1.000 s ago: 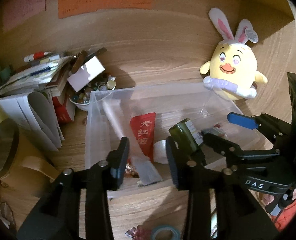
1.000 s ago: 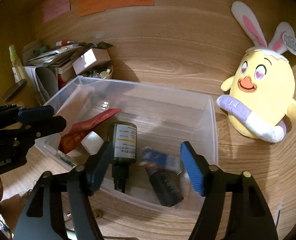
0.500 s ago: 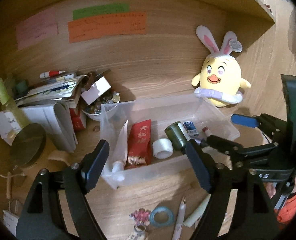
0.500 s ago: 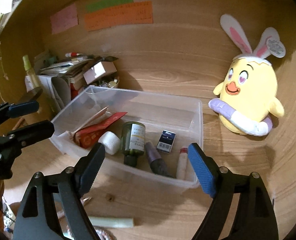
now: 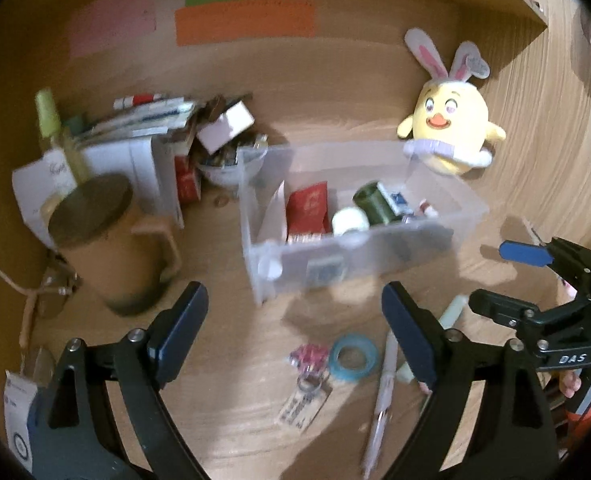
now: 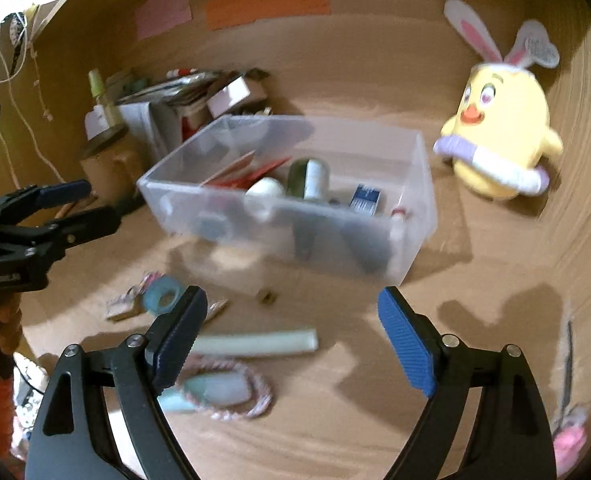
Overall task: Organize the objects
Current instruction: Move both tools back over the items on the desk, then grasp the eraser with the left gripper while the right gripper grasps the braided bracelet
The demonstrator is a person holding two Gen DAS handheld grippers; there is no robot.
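My landmark is the clear box [image 5: 359,240] on the wooden desk [image 5: 231,380]. My left gripper [image 5: 295,334] is in front of the box, its jaws wide and opening, with nothing between them. My right gripper [image 6: 293,338] is also in front of the box, jaws wide and opening too, and it holds nothing. Inside the box I see a red packet [image 5: 308,212], a white roll [image 5: 349,220], a green bottle [image 5: 375,202] and a small blue pack [image 6: 365,199]. In front of the box lie a blue tape ring [image 5: 353,357], a pen [image 5: 385,380], a pale tube [image 6: 255,343] and a key tag [image 5: 303,406]. A yellow chick toy [image 5: 449,136] sits behind the box on its right. A brown mug [image 5: 115,248] stands left of the box, with a pile of papers [image 5: 135,140] behind it.
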